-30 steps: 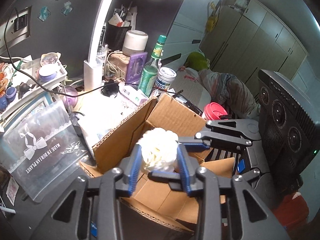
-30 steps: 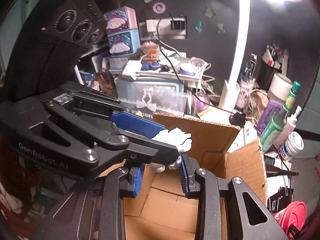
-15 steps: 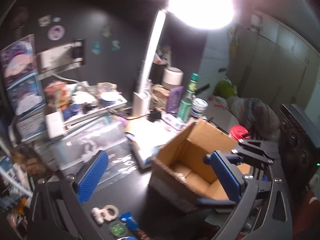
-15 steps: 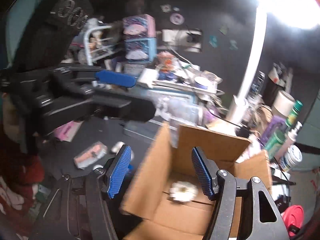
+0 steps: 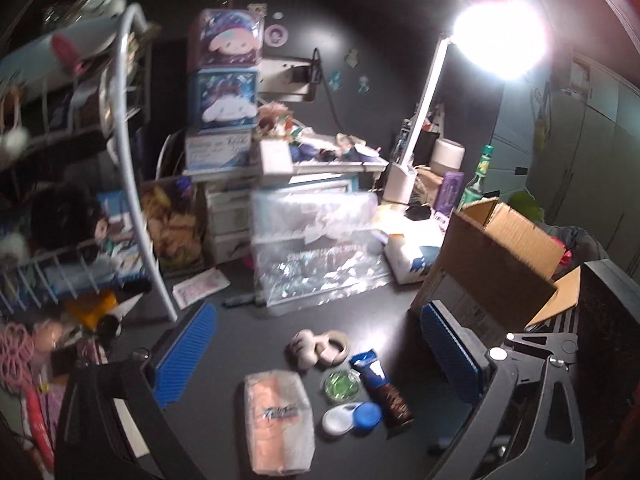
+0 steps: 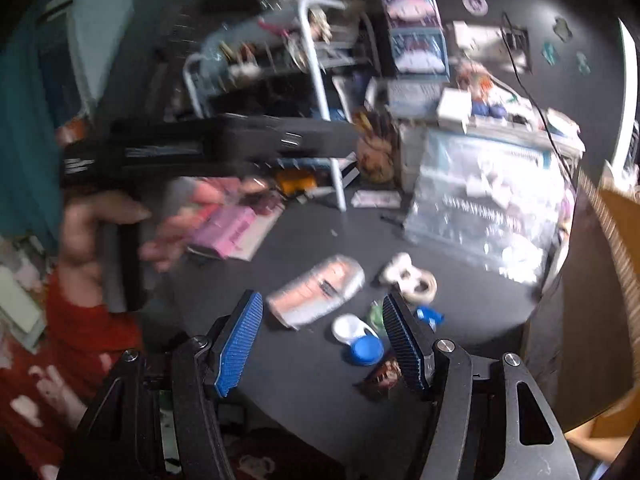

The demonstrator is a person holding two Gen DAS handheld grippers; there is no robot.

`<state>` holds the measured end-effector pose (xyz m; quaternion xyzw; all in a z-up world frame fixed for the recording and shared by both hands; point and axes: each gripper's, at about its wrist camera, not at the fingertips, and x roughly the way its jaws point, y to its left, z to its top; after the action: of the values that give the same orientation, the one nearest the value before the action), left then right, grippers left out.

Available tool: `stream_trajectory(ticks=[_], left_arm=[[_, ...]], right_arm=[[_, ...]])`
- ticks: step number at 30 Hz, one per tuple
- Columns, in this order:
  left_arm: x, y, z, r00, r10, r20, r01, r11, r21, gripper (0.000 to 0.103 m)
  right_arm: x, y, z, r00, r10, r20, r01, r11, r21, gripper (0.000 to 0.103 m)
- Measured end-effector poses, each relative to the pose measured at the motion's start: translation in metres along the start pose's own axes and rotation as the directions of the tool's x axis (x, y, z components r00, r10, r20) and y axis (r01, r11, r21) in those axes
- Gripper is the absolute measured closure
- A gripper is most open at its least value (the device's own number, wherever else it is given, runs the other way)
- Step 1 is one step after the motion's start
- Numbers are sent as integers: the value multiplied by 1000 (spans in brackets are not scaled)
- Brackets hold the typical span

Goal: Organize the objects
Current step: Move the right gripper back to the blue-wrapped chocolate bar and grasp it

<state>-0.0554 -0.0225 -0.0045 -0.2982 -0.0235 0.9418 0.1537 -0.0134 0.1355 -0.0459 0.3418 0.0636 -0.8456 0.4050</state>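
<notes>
Left gripper (image 5: pixel 320 354): jaws spread wide, nothing between the blue pads, hovering above the dark table (image 5: pixel 240 320).
Right gripper (image 6: pixel 322 344): jaws open, holding nothing, above the same cluster of small things.
Tissue pack (image 5: pixel 278 426): a clear-wrapped peach packet, lying flat on the table at the near edge of the cluster; seen again in the right wrist view (image 6: pixel 316 290).
Tape roll (image 5: pixel 334 346): flat on the table, touching a small white striped object (image 5: pixel 302 348) beside it.
Lens case (image 5: pixel 352 418): white and blue halves, just right of the tissue pack.
Snack bar (image 5: pixel 382 384): blue and brown wrapper, next to the lens case; a small green round item (image 5: pixel 340 386) sits between it and the tissue pack.
Cardboard box (image 5: pixel 500 264): open, on the table's right side, well apart from the cluster.
Left hand (image 6: pixel 108 232): blurred in the right wrist view, apparently wrapped round the other gripper's black handle.
</notes>
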Motion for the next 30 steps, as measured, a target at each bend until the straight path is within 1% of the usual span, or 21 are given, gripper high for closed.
stream_trajectory(ticks=[1, 3, 5, 7, 10, 12, 17, 21, 22, 23, 27, 30], left_arm=[[1, 3, -10, 1000, 1, 0, -1, 1000, -7, 1], [3, 7, -23, 1000, -3, -6, 3, 1000, -22, 1], [4, 8, -31, 1000, 8, -11, -8, 999, -31, 1], [4, 6, -36, 1000, 13, -9, -13, 1000, -22, 1], [1, 3, -37, 1000, -12, 1, 12, 1000, -13, 1], [0, 0, -37, 1000, -26, 5, 26, 1000, -7, 1], [0, 3, -37, 1000, -11, 7, 12, 1000, -9, 1], [3, 7, -38, 999, -33, 0, 33, 999, -35, 1], [3, 6, -38, 999, -33, 0, 33, 999, -36, 1], [3, 5, -38, 1000, -30, 0, 30, 999, -32, 1], [3, 0, -37, 999, -38, -2, 38, 999, -24, 1], [2, -3, -37, 999, -36, -5, 36, 999, -13, 1]], right_arm=[[6, -2, -5, 1000, -19, -7, 19, 1000, 9, 44], [21, -9, -16, 998, -60, -26, 61, 997, 41, 51], [34, -18, -23, 994, -100, -50, 103, 993, 65, 63], [45, -29, -29, 986, -146, -76, 151, 986, 76, 66], [62, -37, -34, 970, -213, -115, 221, 973, 59, 66], [68, -41, -35, 960, -245, -133, 253, 966, 45, 66], [72, -45, -39, 943, -291, -161, 297, 955, 13, 66], [70, -51, -43, 925, -345, -160, 348, 937, -6, 66], [69, -52, -43, 926, -343, -157, 347, 938, -3, 66], [67, -53, -43, 935, -322, -151, 327, 945, 11, 66], [71, -51, -45, 951, -264, -161, 274, 961, 42, 66], [77, -48, -47, 947, -269, -174, 279, 960, 34, 66]])
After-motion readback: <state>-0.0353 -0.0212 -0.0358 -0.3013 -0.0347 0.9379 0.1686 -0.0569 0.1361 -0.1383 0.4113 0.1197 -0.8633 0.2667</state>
